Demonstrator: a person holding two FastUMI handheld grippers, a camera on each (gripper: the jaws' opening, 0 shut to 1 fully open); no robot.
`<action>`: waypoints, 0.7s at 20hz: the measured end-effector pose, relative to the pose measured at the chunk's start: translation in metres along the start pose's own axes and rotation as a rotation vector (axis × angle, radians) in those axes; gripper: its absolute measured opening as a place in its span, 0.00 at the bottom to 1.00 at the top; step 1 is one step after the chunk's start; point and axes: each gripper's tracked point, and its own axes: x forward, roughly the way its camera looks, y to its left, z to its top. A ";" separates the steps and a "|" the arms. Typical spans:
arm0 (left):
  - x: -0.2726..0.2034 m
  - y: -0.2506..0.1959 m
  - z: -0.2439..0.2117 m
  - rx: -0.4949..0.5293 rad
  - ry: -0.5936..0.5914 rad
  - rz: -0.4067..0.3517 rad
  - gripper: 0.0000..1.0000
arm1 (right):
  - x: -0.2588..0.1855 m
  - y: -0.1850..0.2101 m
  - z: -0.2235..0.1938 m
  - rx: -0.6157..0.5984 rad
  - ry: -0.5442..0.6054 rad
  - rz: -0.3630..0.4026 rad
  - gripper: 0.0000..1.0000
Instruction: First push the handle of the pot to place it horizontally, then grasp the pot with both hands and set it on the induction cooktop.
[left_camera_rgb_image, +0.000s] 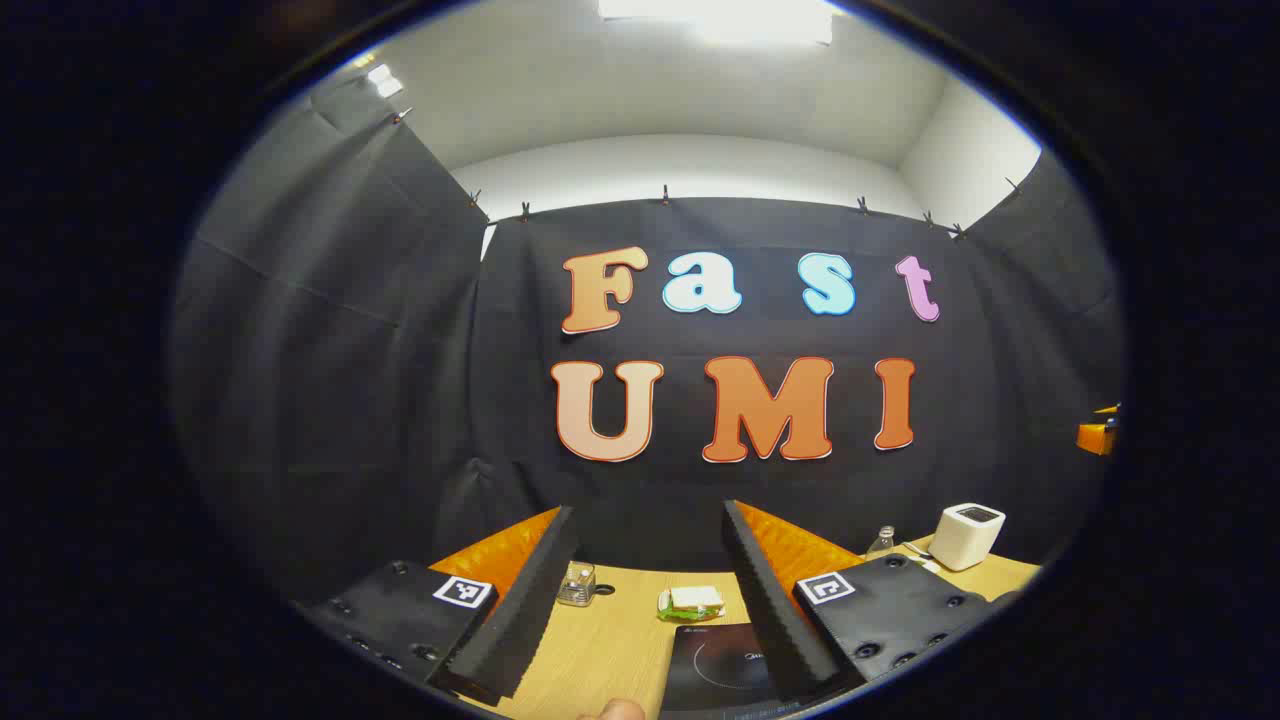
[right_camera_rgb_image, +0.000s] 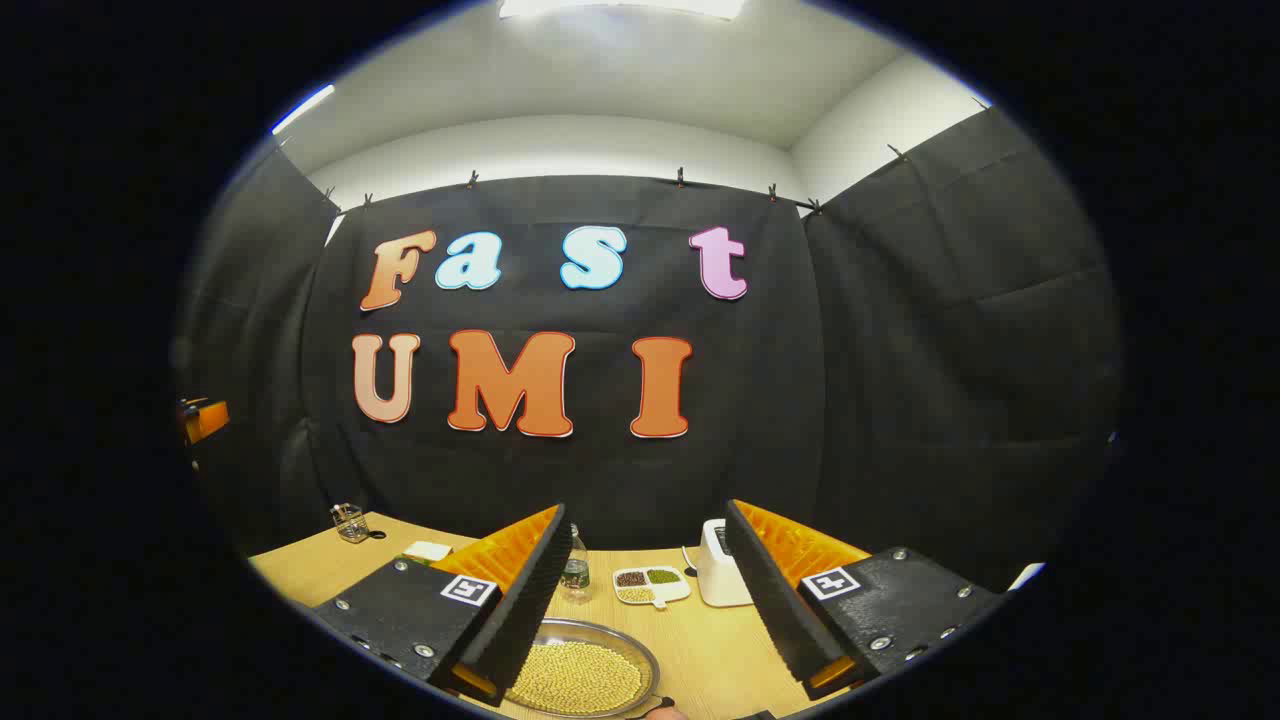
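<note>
Pot sat at the bottom of the right gripper view, a shallow metal pan full of pale yellow beans on the wooden table, partly behind the inner finger of the right gripper; its handle end was just visible near the lower edge, too cropped to tell its direction. Right gripper was wide open, nothing between the fingers, held above the table. Behind the pot in that view: a clear bottle, a white divided dish with dark, green and pale fillings, and a white boxy appliance just beside the dish. Far left on the table stood a small glass cup and a flat pale item near it. Left gripper view showed the induction cooktop, a black glass slab lying flat on the table near the bottom edge, between the fingers of the left gripper, which was also spread wide and held nothing. Past the cooktop lay a sandwich-like item on green wrap, with the glass cup to its left. To the right in that view were the white appliance and the bottle. An orange object showed at the far right edge, too cut off to identify.
</note>
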 end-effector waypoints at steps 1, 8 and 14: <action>0.000 0.001 0.000 0.000 -0.001 0.004 0.98 | 0.000 -0.002 0.000 0.002 0.002 -0.003 1.00; 0.000 0.003 0.001 -0.003 0.004 0.009 0.95 | -0.002 -0.006 0.000 -0.001 0.009 -0.015 0.95; 0.000 0.007 0.000 -0.001 0.015 0.017 0.98 | -0.004 -0.003 -0.010 -0.016 0.035 -0.003 0.95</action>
